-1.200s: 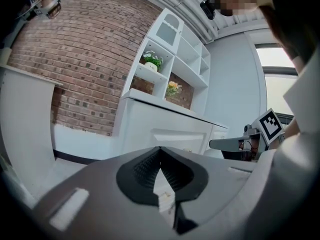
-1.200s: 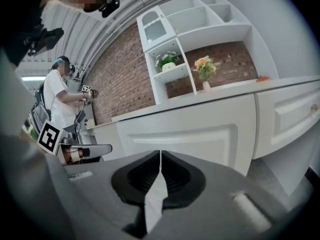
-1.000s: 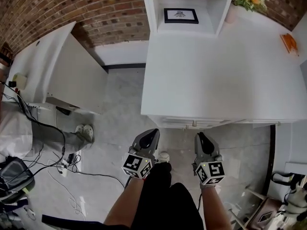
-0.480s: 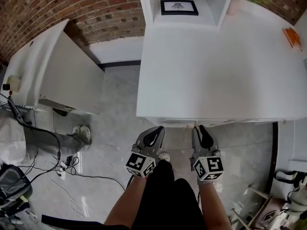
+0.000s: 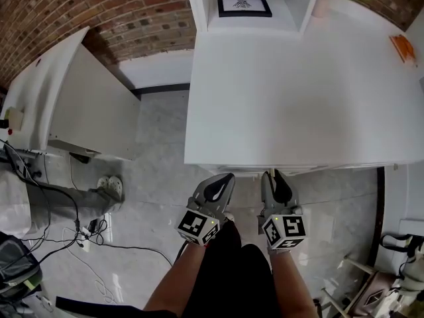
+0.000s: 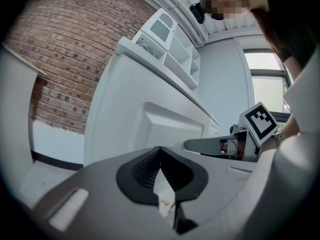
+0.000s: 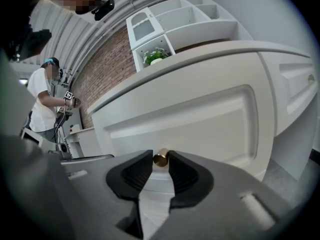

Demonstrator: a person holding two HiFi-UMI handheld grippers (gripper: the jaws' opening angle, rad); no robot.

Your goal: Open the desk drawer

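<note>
The white desk (image 5: 285, 78) fills the upper right of the head view, and its drawer front (image 7: 200, 129) faces me in the right gripper view. A small brass knob (image 7: 160, 158) sticks out of that front. My right gripper (image 7: 160, 155) has the knob between its two fingertips while its jaws are opening; the pads do not clearly press on it. In the head view the right gripper (image 5: 271, 179) reaches under the desk's front edge. My left gripper (image 5: 224, 181) hangs just to its left, shut and empty (image 6: 160, 150), in front of the same desk front.
A second white desk (image 5: 59, 91) stands at the left, with cables (image 5: 59, 211) on the floor beside it. A shelf unit holding a framed picture (image 5: 244, 5) sits at the desk's back. Another person (image 7: 47, 104) stands far off by the brick wall.
Both grippers have moved forward to the desk's front edge, and the right one now reaches under it at the drawer.
</note>
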